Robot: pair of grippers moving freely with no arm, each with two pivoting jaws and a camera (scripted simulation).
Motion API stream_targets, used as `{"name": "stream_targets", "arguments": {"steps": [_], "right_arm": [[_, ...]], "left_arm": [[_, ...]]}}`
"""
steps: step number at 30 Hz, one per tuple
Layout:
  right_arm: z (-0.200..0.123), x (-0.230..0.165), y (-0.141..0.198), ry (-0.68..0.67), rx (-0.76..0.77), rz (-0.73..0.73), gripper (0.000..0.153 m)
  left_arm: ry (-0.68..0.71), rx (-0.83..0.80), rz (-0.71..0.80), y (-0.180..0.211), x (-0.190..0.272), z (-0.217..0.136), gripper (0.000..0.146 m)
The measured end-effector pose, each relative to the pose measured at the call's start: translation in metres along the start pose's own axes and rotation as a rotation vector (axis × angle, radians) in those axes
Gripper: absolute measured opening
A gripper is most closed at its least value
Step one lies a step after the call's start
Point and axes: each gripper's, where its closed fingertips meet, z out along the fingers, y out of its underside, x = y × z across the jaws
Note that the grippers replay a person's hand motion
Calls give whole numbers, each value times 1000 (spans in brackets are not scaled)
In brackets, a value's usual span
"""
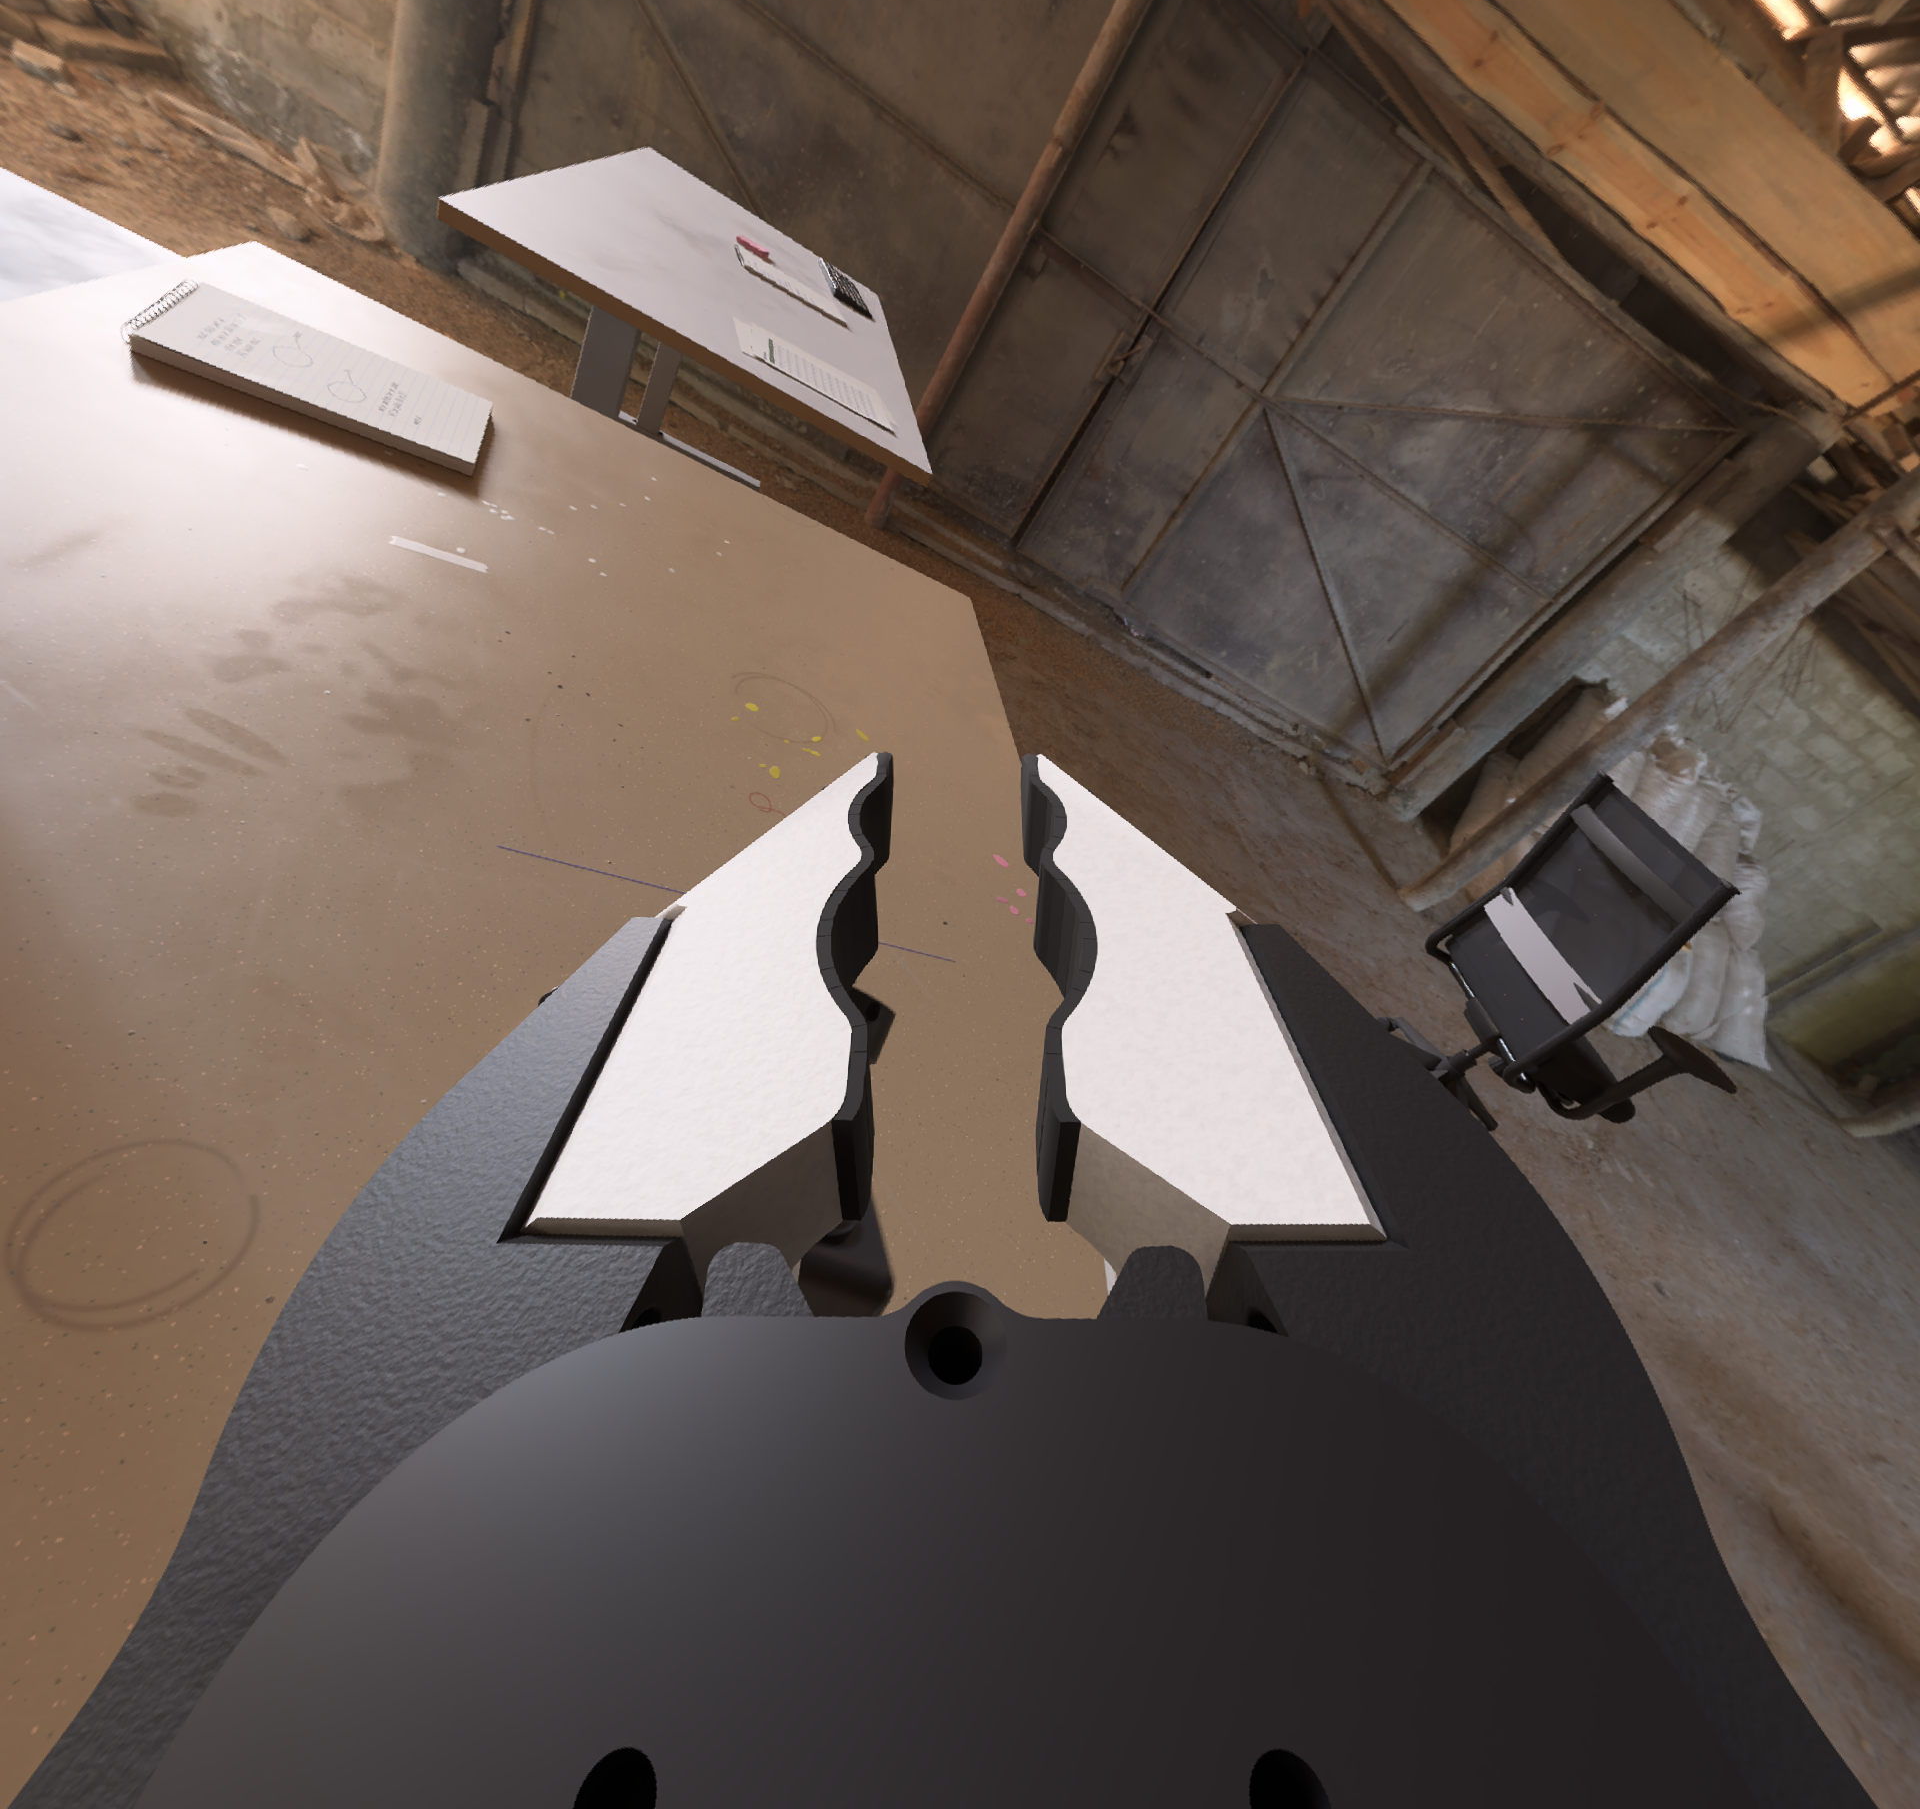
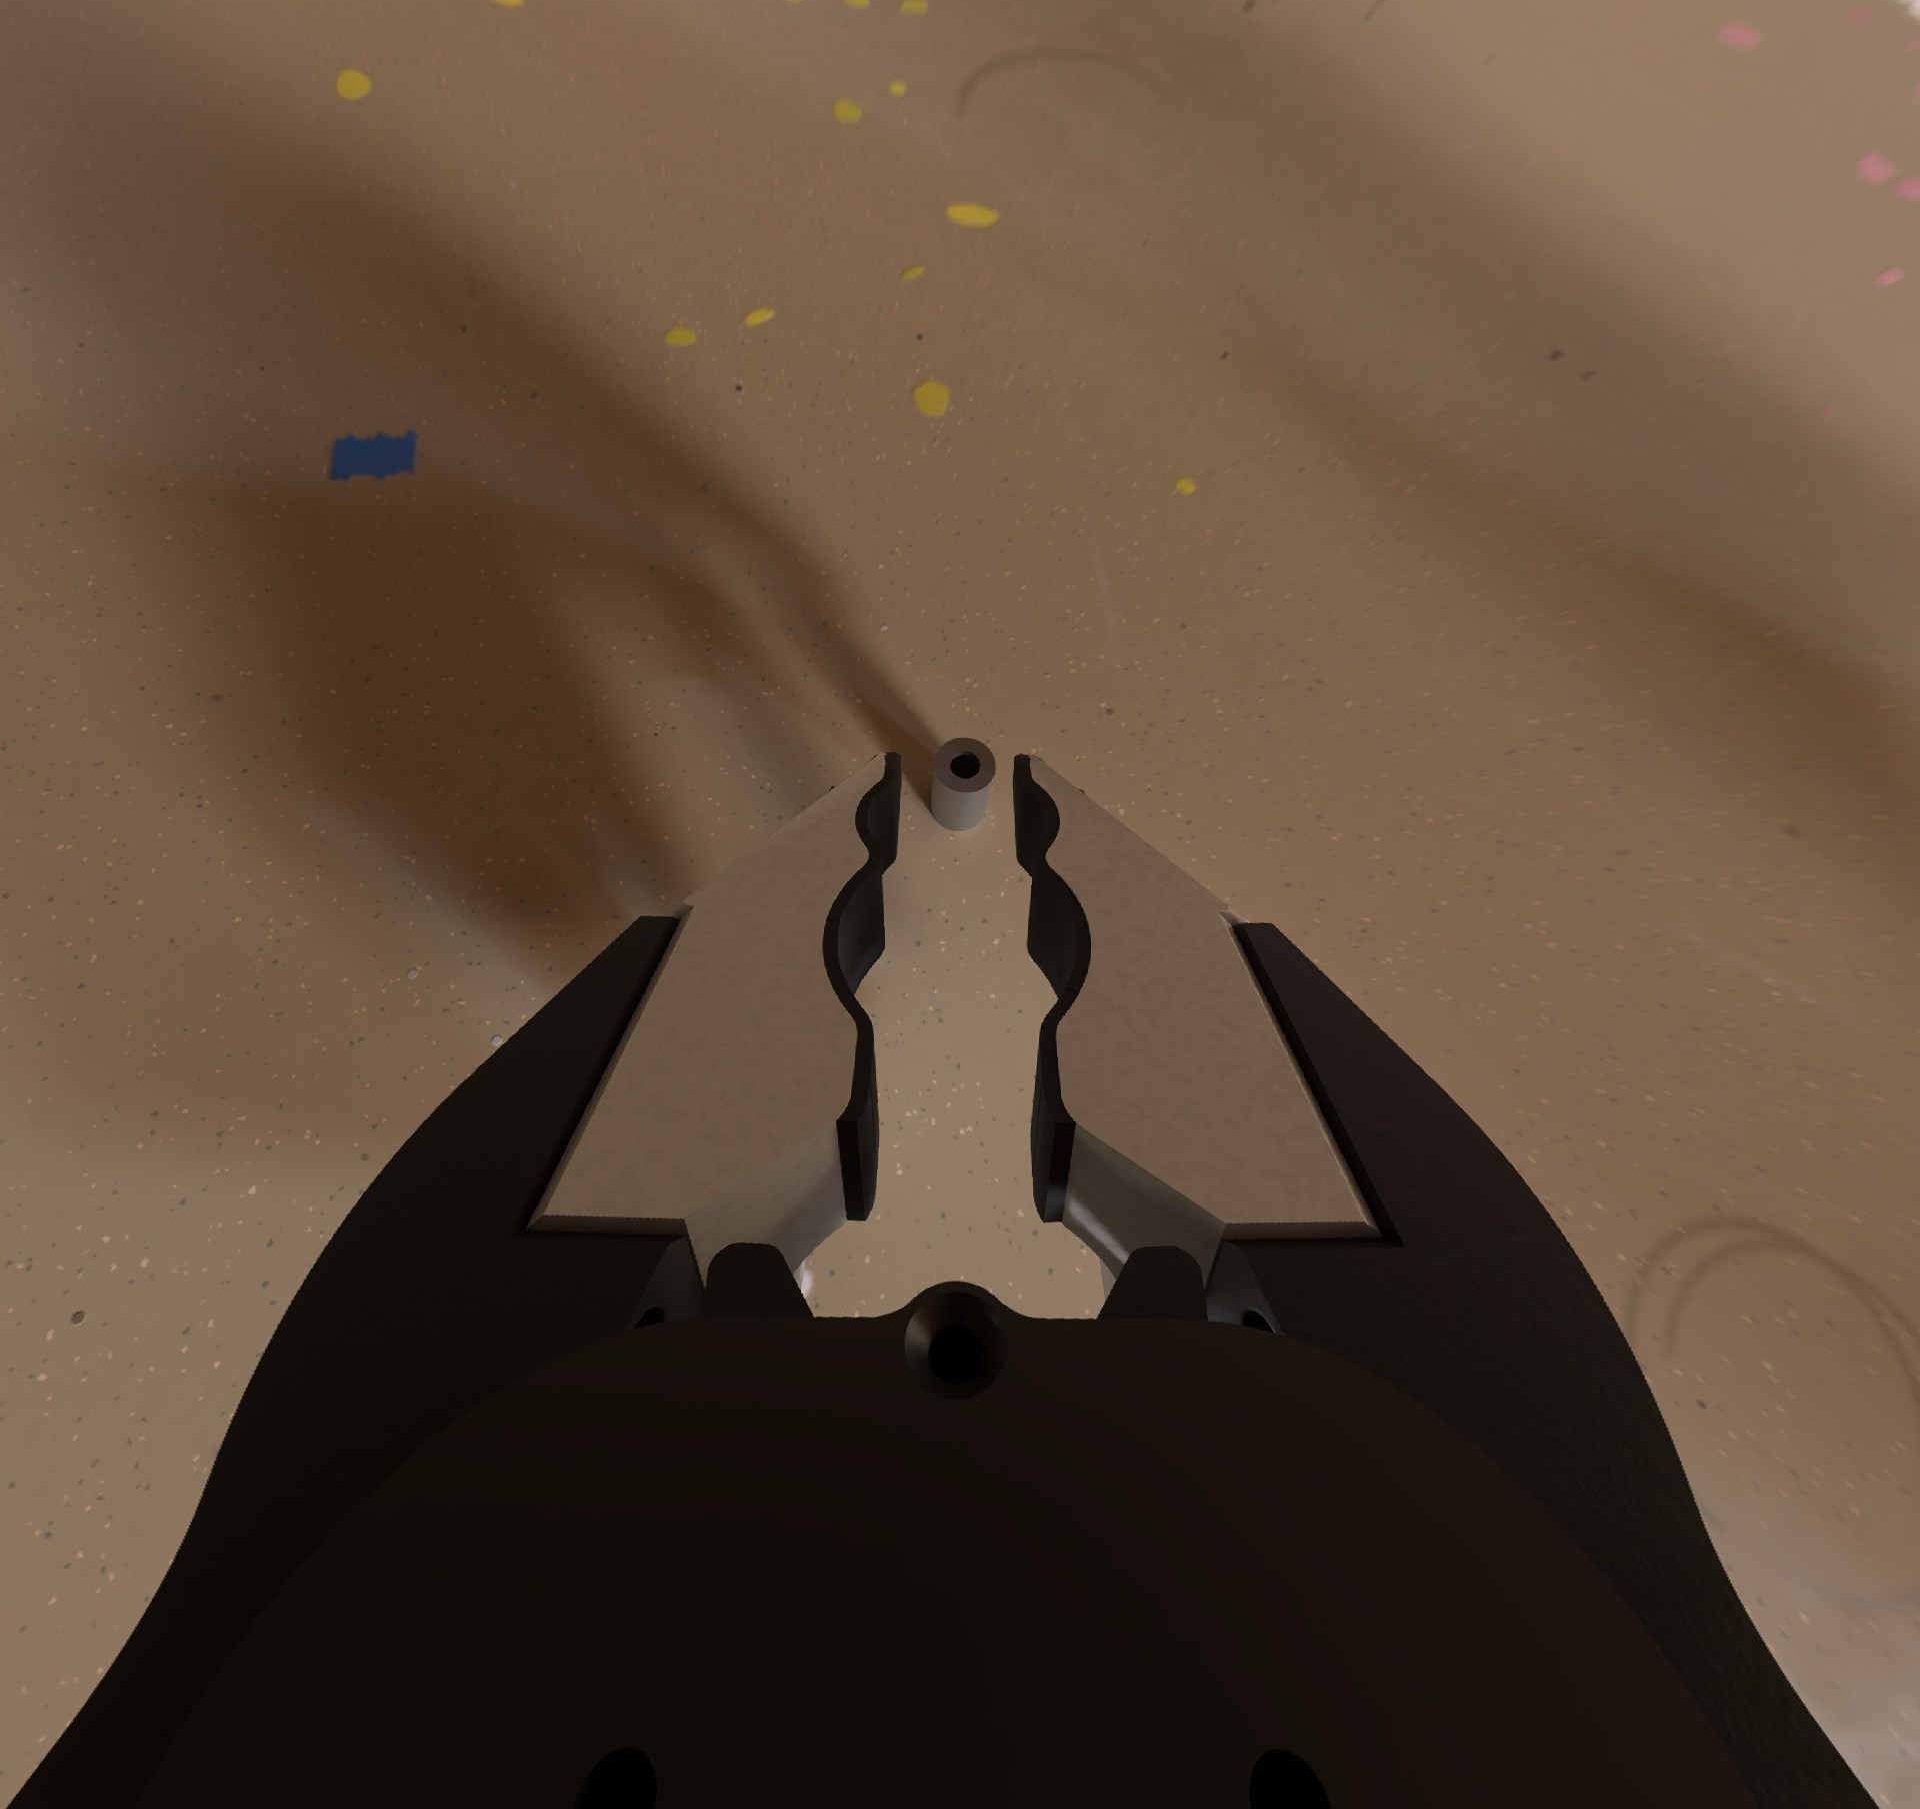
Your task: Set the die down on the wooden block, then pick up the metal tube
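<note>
In the right wrist view a small grey metal tube [image 2: 961,785] stands upright on the brown table, its bore facing the camera. My right gripper [image 2: 952,772] is open, pointing down at the table, and the tube sits between its fingertips with a gap on each side. In the left wrist view my left gripper [image 1: 956,772] is open and empty, held above the brown table [image 1: 312,720] near its right edge. The die and the wooden block are not in either view.
A spiral notepad [image 1: 312,377] lies at the far left of the table. A second table [image 1: 675,263] with papers stands behind. A black office chair [image 1: 1558,970] sits on the floor to the right. Yellow paint specks [image 2: 971,214] and a blue mark [image 2: 374,456] dot the table.
</note>
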Motion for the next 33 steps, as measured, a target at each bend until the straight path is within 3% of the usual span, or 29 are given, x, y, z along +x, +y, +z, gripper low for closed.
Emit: {"name": "stream_targets", "arguments": {"steps": [6,17,20,27,33], "right_arm": [[14,0,7,-9,-71,3,21],[11,2,8,-8,-90,-1,12],[-2,13,7,35,-83,-24,12],[-60,42,16,68,33,43,12],[-90,49,33,115,8,-26,12]], "left_arm": [[9,-15,-2,2,1,3,24],[-5,-14,-14,2,-7,2,24],[-13,-9,-37,2,-16,2,26],[-8,86,-162,-6,-44,-5,49],[-59,73,-237,6,-80,-2,52]]}}
